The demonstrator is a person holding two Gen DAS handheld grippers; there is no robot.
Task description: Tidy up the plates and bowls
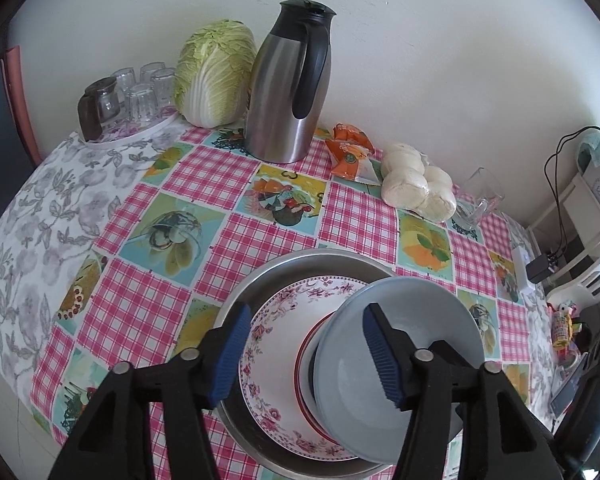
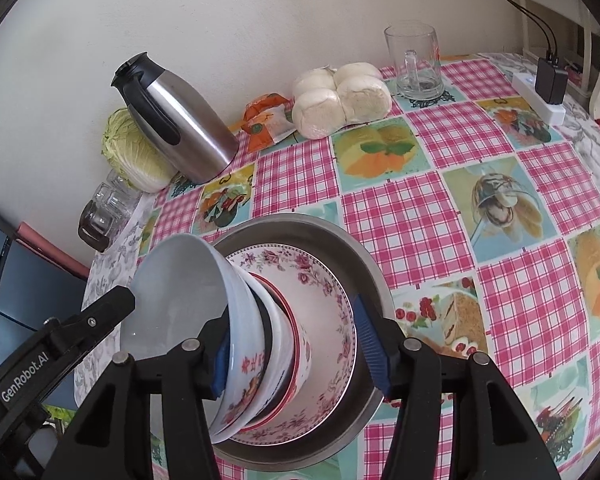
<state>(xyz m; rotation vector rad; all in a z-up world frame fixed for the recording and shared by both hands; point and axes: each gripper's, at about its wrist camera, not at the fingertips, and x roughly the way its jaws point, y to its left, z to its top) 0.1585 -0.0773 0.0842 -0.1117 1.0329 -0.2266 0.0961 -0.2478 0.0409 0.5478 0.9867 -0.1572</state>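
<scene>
1. Centrally, a stack of bowls topped by a pale blue ceramic bowl is seen on a floral plate inside a round steel basin.
2. Left gripper and right gripper are held part-open around that stack, nothing gripped.

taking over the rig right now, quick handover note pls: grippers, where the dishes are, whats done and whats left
Left gripper: open, straddling the stack, pads off it.
Right gripper: open, around the bowls, no clear grip.
Dishes: metal basin on the table, floral plate in it, red-rimmed bowl on that, pale blue bowl on top.
Done: everything nested in one stack.
Left: back both grippers away; no other loose plates or bowls in view.
</scene>
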